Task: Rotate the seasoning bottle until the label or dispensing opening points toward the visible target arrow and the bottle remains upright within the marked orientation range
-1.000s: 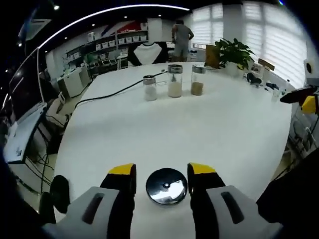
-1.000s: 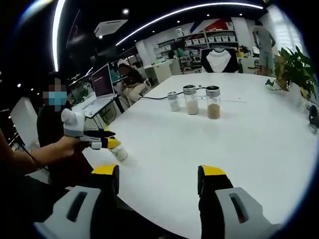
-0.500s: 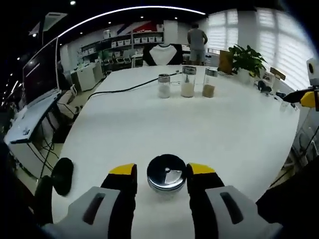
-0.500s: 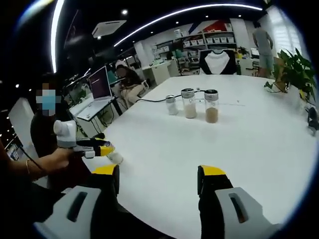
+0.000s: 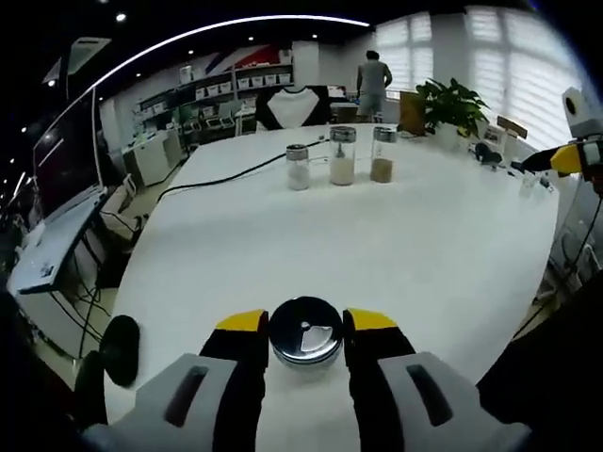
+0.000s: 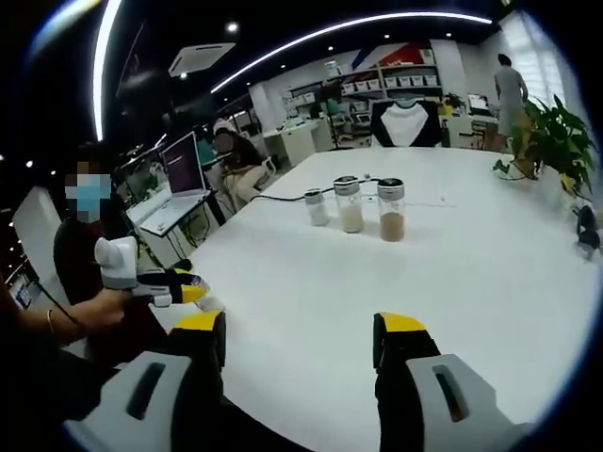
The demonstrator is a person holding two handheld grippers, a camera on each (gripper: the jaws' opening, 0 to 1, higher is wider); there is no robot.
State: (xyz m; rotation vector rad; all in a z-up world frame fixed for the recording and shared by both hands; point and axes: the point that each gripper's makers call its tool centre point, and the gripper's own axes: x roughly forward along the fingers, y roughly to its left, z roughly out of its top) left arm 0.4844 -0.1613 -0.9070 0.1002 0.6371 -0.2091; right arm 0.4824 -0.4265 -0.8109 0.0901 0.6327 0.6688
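Left gripper (image 5: 306, 325): its yellow-tipped jaws stood closer together than half a second before and pressed both sides of the bottle's cap; a second ago they stood clear of it.
Bottle (image 5: 305, 332): upright near the table's close edge, between the left jaws, seen from above by its shiny metal lid; it sat in the same place as before.
Right gripper (image 6: 300, 331): jaws spread wide with nothing between them, held over the table, as in the earlier frames.
Table (image 5: 377, 245): white and round.
Three jars (image 5: 340, 165): in a row at the far side, well apart from the bottle, unmoved.
Cable (image 5: 221, 177): black, running from the jars to the left edge.
Plant (image 5: 448, 102): potted, beyond the jars.
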